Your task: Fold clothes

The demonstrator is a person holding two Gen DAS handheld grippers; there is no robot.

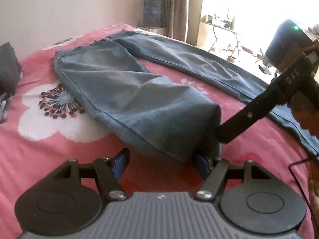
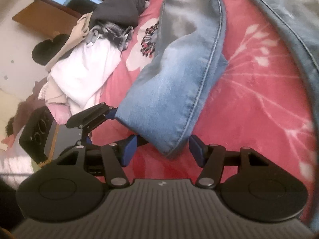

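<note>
Jaws wide around jeans [image 2: 175,99] hem.

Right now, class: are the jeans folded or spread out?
Partly folded: one leg of the jeans is doubled back, the other lies stretched across the pink bedspread.

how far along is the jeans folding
Early. The jeans lie spread on the pink bedsheet, legs still apart, no fold visible. In hand: both tools, left and right, open at one leg's hem, neither gripping. Left: all folds, plus the clothes pile.
</note>
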